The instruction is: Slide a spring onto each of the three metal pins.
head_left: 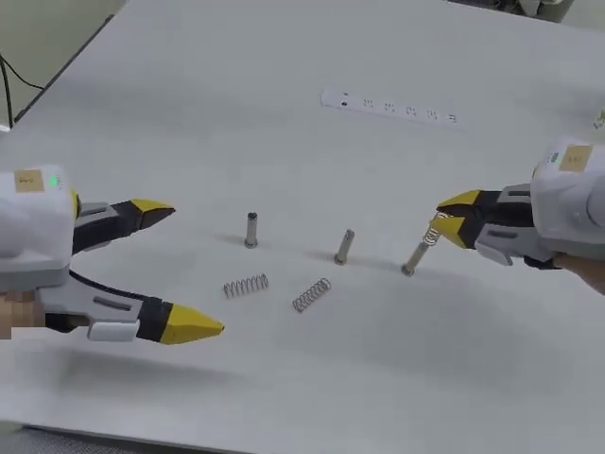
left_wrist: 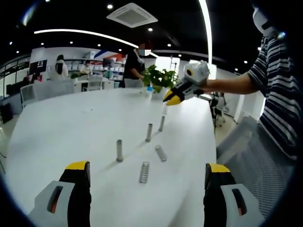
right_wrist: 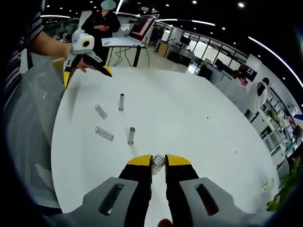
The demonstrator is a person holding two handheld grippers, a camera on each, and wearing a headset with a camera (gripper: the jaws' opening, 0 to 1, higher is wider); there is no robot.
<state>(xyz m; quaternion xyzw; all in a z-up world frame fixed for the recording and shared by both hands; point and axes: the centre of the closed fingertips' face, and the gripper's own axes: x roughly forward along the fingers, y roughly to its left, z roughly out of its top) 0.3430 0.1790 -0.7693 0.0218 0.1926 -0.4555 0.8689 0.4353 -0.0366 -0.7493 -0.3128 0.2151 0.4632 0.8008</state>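
Note:
Three upright metal pins stand in a row on the white table: the left pin (head_left: 250, 230), the middle pin (head_left: 344, 246) and the right pin (head_left: 414, 257). Two loose springs (head_left: 246, 285) (head_left: 311, 294) lie in front of them. My right gripper (head_left: 442, 219) is shut on a third spring (head_left: 432, 232), held just over the right pin's top; the same spring (right_wrist: 158, 163) sits between its yellow fingertips. My left gripper (head_left: 180, 270) hangs open at the left, nothing between its fingers. In the left gripper view the held spring (left_wrist: 165, 109) is above the far pin (left_wrist: 162, 124).
A white power strip (head_left: 388, 107) lies at the back of the table (head_left: 284, 397). The table's left edge runs diagonally at the upper left. A person in a striped shirt (left_wrist: 274, 94) stands by the table; other people and desks are in the room behind.

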